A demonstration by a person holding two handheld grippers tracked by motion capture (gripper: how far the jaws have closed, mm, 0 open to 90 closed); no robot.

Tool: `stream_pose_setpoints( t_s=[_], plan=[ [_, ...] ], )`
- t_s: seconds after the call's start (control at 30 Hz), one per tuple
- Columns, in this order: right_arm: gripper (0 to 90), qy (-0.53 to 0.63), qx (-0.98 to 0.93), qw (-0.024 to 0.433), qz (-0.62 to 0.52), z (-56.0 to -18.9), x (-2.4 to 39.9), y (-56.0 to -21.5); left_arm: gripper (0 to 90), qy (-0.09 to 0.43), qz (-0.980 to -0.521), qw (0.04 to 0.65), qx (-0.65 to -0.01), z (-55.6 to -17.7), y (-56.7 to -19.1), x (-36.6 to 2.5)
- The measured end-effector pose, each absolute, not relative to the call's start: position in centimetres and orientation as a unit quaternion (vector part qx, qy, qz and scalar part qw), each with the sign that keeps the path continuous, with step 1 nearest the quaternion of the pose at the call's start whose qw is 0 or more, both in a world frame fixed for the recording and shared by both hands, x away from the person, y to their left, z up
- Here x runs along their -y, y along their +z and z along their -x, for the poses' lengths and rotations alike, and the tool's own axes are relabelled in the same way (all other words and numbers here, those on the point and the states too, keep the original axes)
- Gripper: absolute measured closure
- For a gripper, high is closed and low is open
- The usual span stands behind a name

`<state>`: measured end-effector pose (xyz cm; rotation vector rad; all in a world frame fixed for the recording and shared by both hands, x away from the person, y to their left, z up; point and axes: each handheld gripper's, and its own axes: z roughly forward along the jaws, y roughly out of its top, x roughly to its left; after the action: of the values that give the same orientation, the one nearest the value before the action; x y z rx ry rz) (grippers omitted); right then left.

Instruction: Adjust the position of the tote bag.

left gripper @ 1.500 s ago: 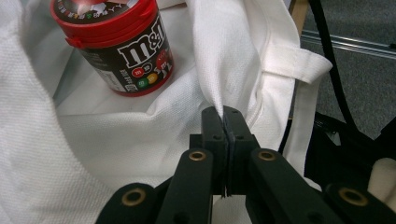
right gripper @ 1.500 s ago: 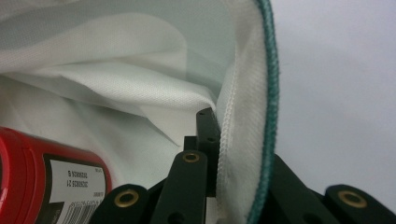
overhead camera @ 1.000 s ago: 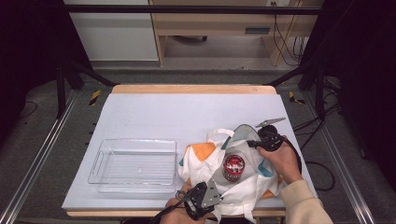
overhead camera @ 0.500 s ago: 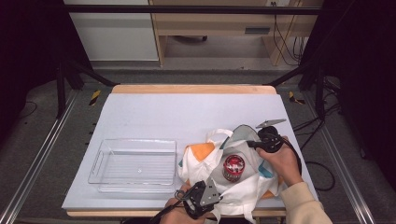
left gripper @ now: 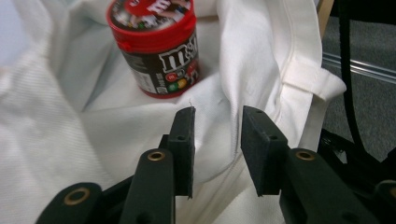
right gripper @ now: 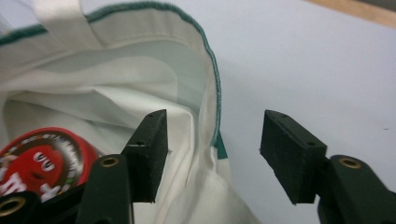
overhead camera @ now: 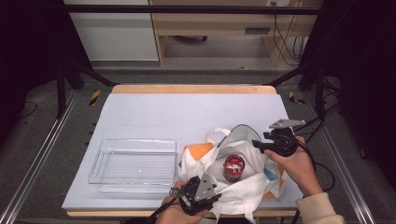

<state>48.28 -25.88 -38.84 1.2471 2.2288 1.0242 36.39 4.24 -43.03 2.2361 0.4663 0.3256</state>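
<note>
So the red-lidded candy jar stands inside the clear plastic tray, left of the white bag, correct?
Not quite. The candy jar stands in the open white bag, not in the clear plastic tray, which does lie left of the bag. The high view shows this.

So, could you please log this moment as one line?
left gripper: just opened over bag | right gripper: just opened at bag rim | candy jar: upright in bag

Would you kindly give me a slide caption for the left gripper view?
Left gripper, jaws just opening, over a white cloth bag holding a red-lidded candy jar.
</note>
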Motion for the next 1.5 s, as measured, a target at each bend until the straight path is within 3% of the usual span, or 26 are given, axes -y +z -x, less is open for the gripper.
stream_pose_setpoints(
  t_s=[0.23, 0.5, 0.73, 0.9, 1.1, 1.5],
  plan=[
    [34.9, 0.392, -0.791, 0.207, -0.421, -44.7, 26.6, -36.6, 57.1, 0.167, -0.869, 0.424, -0.191, -37.2, -39.7, -4.5],
    [28.7, 0.403, -0.816, 0.185, -0.370, -41.6, 25.1, -35.7, 49.5, 0.206, -0.857, 0.423, -0.212, -40.6, -36.8, -4.5],
    [27.2, 0.391, -0.842, 0.163, -0.333, -40.4, 23.1, -36.3, 46.5, 0.186, -0.862, 0.414, -0.228, -43.2, -37.2, -3.0],
    [26.5, 0.386, -0.851, 0.146, -0.325, -40.3, 22.2, -37.4, 46.8, 0.183, -0.868, 0.398, -0.232, -44.5, -37.9, -2.0],
    [26.5, 0.366, -0.866, 0.121, -0.319, -40.2, 21.2, -39.5, 54.5, 0.176, -0.872, 0.387, -0.245, -45.5, -38.6, -1.9],
    [25.5, 0.339, -0.883, 0.110, -0.306, -39.6, 20.7, -41.5, 61.8, 0.179, -0.880, 0.365, -0.246, -46.2, -39.1, -2.3]
  ],
)
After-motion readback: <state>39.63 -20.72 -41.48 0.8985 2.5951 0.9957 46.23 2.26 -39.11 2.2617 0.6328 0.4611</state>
